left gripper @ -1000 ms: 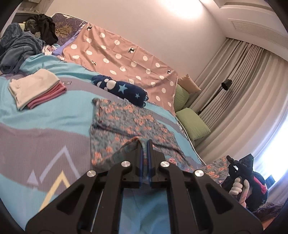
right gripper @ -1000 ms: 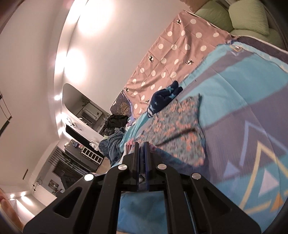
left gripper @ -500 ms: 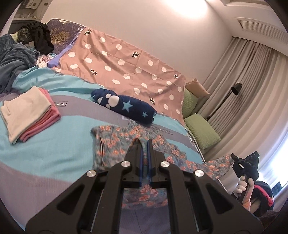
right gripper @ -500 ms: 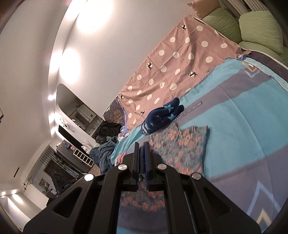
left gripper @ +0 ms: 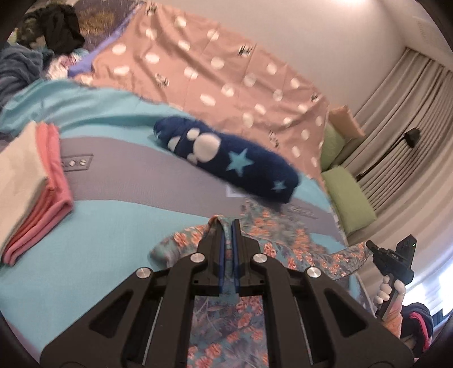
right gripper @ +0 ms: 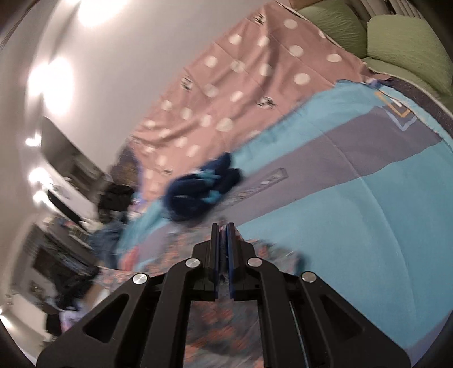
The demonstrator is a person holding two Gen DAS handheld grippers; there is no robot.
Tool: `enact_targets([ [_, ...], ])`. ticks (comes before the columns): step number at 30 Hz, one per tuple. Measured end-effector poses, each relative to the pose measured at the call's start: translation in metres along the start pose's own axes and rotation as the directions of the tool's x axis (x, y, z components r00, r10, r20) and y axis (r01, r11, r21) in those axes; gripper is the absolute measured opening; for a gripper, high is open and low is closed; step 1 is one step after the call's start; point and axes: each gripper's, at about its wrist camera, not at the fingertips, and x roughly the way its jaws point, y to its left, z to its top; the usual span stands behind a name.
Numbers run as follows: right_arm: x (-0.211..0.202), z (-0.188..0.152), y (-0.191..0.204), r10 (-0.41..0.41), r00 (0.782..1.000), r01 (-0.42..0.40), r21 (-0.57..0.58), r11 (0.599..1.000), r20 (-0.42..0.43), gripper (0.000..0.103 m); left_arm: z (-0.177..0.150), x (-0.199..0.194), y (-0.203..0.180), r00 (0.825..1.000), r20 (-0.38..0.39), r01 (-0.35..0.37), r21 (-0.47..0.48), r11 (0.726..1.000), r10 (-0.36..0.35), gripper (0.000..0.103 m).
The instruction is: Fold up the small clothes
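Left gripper jaws pinched together on an edge of the floral garment, fabric bunched up between the blue pads at the tips. Right gripper likewise clamped on another part of the same floral garment, cloth visible in the narrow gap between its pads; that view is motion-blurred. Garment drapes back under both tools and spreads ahead and to the right of the left gripper's tips, lying on the turquoise and grey bedspread, with one corner stretched toward the right gripper, seen in the left wrist view at far right, held by a gloved hand. Just past the left tips, ahead and slightly right, a rolled navy fleece item with white paw print and blue stars; in the right view it sits ahead and left of the tips. Well left of the left gripper, a folded stack, cream piece on top of pink ones. Beyond the navy roll, a pink polka-dot sheet. Far right, green pillows and curtains. Far upper left, a dark clothes heap.
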Motion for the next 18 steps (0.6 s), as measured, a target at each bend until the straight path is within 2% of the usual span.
enact_targets([
  [2,0.034,-0.002,-0.013,-0.03,0.998,0.031,0.012,0.999,-0.061,0.006,-0.001,0.028,0.014,0.999,-0.04,-0.027,-0.025,0.999,0.026,0.005],
  [5,0.056,-0.008,-0.028,-0.053,0.992,0.058,0.034,0.998,-0.118,0.008,-0.008,0.053,0.03,0.994,-0.08,-0.072,-0.049,0.996,0.068,0.007],
  [8,0.051,-0.012,-0.033,-0.071,0.99,0.073,0.012,0.997,-0.121,0.022,-0.015,0.047,0.035,0.995,-0.068,-0.075,-0.033,0.997,0.073,0.015],
  [10,0.039,-0.012,-0.03,-0.1,0.99,0.096,-0.04,0.995,-0.1,0.03,-0.017,0.035,0.032,0.992,-0.035,-0.124,0.008,0.992,0.124,0.045],
  [14,0.016,-0.018,-0.019,-0.152,0.985,0.134,-0.198,0.971,-0.083,0.037,-0.025,0.001,0.022,0.984,0.013,-0.18,0.116,0.977,0.179,0.047],
  [16,0.011,-0.031,-0.005,-0.195,0.976,0.151,-0.336,0.93,-0.101,0.044,-0.033,-0.007,0.012,0.982,0.013,-0.19,0.194,0.962,0.191,0.051],
  [17,0.011,-0.038,0.0,-0.209,0.971,0.148,-0.396,0.906,-0.116,0.048,-0.041,-0.008,0.004,0.979,0.003,-0.197,0.259,0.945,0.203,0.052],
  [18,0.012,-0.047,0.006,-0.227,0.965,0.144,-0.456,0.878,-0.131,0.057,-0.05,-0.006,-0.004,0.975,-0.013,-0.207,0.327,0.922,0.223,0.056],
])
